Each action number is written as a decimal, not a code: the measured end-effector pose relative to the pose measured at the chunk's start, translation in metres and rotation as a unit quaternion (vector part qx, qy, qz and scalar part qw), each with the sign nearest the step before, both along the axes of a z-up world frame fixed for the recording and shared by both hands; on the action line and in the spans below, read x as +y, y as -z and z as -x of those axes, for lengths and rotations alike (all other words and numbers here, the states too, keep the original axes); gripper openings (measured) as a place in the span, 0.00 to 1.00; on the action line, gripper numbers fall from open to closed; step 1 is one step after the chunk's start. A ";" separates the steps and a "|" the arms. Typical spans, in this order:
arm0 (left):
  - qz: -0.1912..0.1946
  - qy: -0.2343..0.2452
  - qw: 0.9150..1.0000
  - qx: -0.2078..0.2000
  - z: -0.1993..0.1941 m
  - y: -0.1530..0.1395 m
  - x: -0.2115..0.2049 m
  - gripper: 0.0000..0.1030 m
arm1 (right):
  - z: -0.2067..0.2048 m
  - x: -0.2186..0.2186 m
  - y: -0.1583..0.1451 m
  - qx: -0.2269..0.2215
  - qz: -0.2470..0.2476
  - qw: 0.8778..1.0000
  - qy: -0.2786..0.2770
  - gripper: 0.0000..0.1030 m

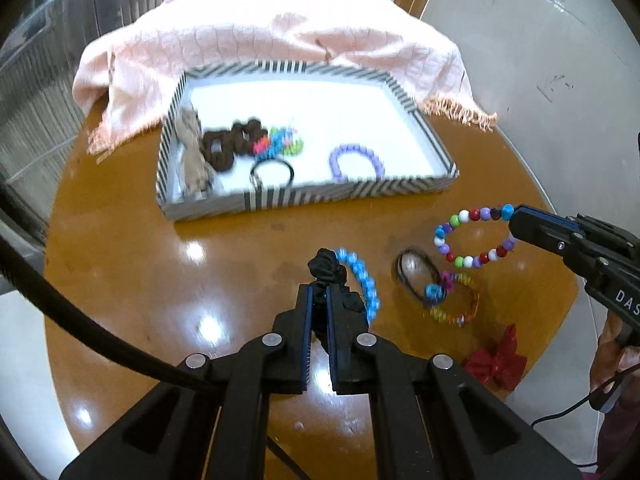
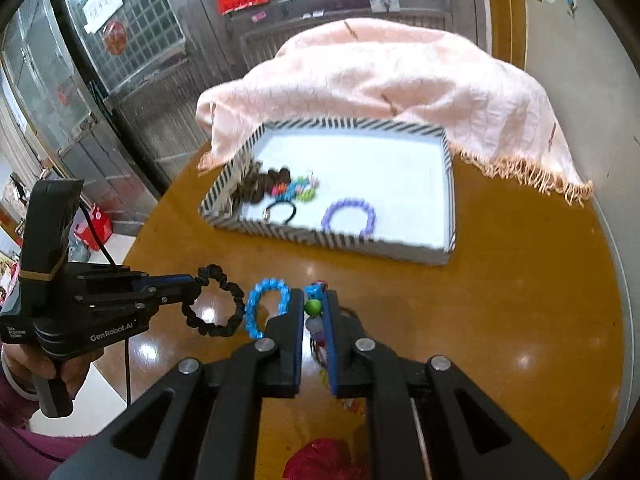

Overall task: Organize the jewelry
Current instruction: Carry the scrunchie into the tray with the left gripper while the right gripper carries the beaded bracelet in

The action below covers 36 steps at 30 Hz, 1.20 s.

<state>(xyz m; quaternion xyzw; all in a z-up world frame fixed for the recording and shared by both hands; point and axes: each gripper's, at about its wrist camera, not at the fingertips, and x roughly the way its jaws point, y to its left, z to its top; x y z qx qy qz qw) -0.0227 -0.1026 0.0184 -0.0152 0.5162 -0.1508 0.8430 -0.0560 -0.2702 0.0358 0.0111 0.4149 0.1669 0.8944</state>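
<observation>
While the striped tray (image 1: 424, 128) sits on the tabletop (image 1: 160, 264), left gripper (image 1: 319, 300) jaws pinch a black scrunchie (image 2: 212, 304); right gripper (image 2: 314, 308) jaws clamp a multicoloured bead bracelet (image 1: 472, 236).

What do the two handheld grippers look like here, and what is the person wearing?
Both grippers, left and right, are black with blue-lined jaws and silver pivot bolts. White "GenRobot.AI" lettering marks the left one, and black cables trail from each. The sleeve is magenta.
</observation>
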 end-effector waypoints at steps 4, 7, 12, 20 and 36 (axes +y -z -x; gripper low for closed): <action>-0.005 0.001 1.000 -0.020 -0.016 -0.018 0.000 0.00 | -0.016 -0.004 -0.012 -0.012 0.005 1.000 0.007 0.09; -0.012 0.002 0.999 -0.031 -0.030 -0.025 -0.003 0.00 | -0.028 -0.004 -0.017 -0.018 0.012 1.000 0.007 0.09; -0.013 -0.001 0.999 -0.031 -0.058 -0.028 -0.006 0.00 | -0.051 -0.008 -0.024 -0.026 0.010 1.000 0.012 0.09; -0.021 -0.007 0.999 -0.039 -0.093 -0.030 -0.013 0.00 | -0.089 -0.009 -0.021 -0.016 0.019 1.000 0.009 0.09; -0.005 -0.034 0.999 -0.032 -0.160 -0.022 0.000 0.00 | -0.156 0.015 0.000 0.017 0.008 1.000 -0.024 0.09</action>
